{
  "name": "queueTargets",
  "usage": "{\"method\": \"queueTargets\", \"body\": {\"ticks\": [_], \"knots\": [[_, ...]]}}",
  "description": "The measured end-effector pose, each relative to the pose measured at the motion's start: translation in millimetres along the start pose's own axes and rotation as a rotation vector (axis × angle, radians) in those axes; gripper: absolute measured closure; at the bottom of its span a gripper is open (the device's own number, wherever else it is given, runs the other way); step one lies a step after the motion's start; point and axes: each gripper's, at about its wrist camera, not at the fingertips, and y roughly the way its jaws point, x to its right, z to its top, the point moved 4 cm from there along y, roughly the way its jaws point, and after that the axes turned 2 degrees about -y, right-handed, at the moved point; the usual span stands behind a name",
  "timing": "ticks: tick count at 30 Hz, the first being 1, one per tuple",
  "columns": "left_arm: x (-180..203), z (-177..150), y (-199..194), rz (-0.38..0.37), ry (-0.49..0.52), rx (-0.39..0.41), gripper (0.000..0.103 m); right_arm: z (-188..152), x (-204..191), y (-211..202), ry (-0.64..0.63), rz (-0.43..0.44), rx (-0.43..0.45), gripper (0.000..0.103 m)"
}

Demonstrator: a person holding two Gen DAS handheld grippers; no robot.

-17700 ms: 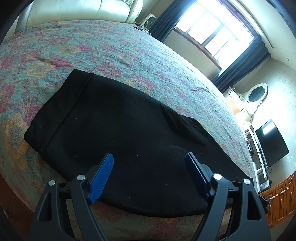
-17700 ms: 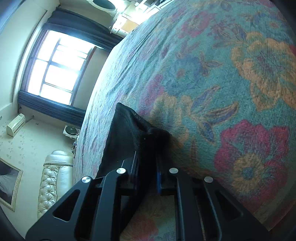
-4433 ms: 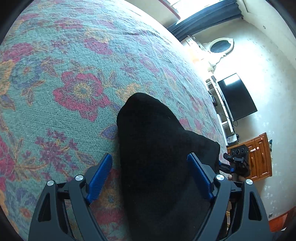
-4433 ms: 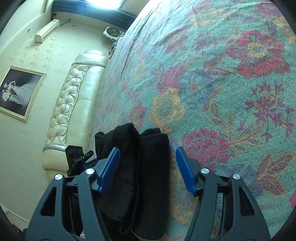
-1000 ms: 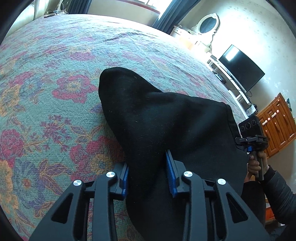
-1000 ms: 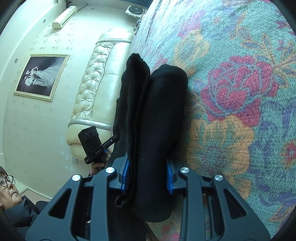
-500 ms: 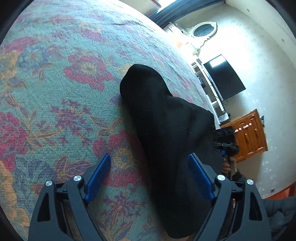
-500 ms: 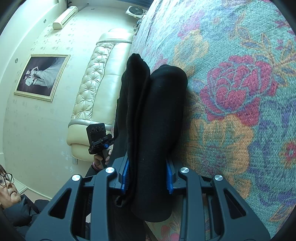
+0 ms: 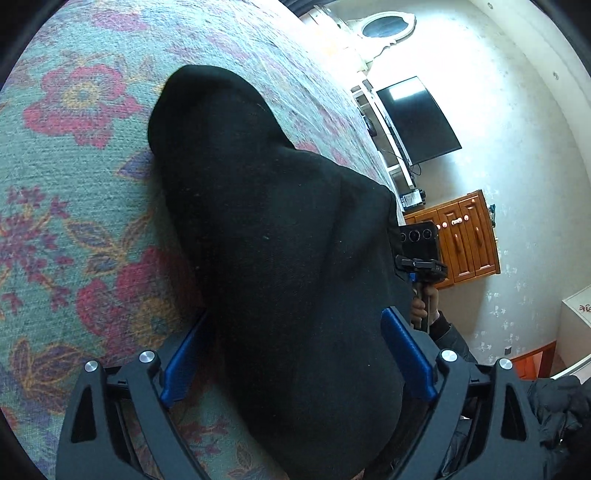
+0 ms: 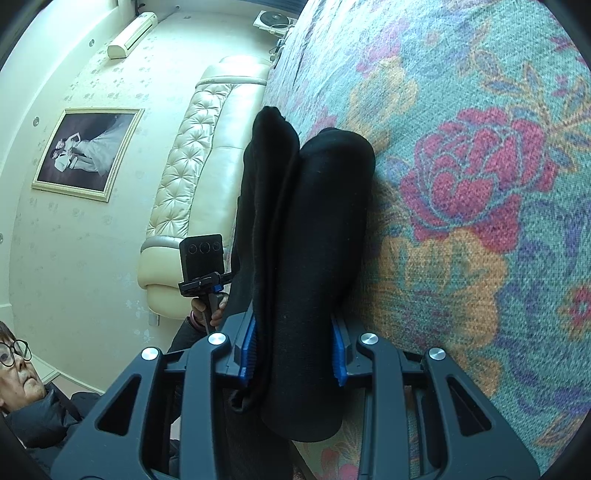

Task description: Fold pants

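Black pants, folded into a thick, rounded bundle, lie at the near edge of a bed covered in a teal spread with red and orange flowers. The right gripper is clenched on one end of the bundle, its blue pads pressed against both sides of the stacked layers, apparently to keep the fold from springing apart. At the other end the left gripper is opening, its jaws spreading wide to either side of the cloth; the pants sit between the pads but, from what shows, are no longer squeezed by them, which suggests this end is being let go so it can settle on the bed. The fold looks close to finished, with only the release and perhaps a final smoothing left. In the right wrist view two rolled layers stand side by side, the outer one slightly loose at its lower hem. Beyond the bed's far side are a cream tufted headboard, a framed picture and an air conditioner on a pale patterned wall; opposite stand a dark television, an oval mirror and a wooden cabinet. A person in a dark jacket holds both tools from the bedside.
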Motion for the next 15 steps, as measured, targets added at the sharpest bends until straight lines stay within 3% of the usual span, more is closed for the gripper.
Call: {"method": "queueTargets", "body": {"ticks": [7, 10, 11, 12, 15], "knots": [[2.6, -1.6, 4.5, -0.007, 0.015, 0.022, 0.013, 3.4, -0.9, -1.1, -0.003, 0.005, -0.002, 0.072], [-7.3, -3.1, 0.7, 0.088, 0.0, 0.036, 0.05, 3.6, -5.1, -0.1, -0.019, -0.01, 0.001, 0.072], [-12.5, -3.8, -1.7, 0.072, -0.03, 0.048, 0.06, 3.8, -6.3, 0.3, -0.021, -0.014, 0.004, 0.073], [-17.2, -4.2, -4.9, 0.041, -0.06, 0.06, 0.067, 4.1, -7.9, 0.6, -0.027, -0.02, 0.008, 0.074], [-21.2, -5.9, -7.1, 0.012, -0.077, 0.08, 0.073, 5.1, -14.6, 1.9, -0.046, -0.035, 0.021, 0.076]]}}
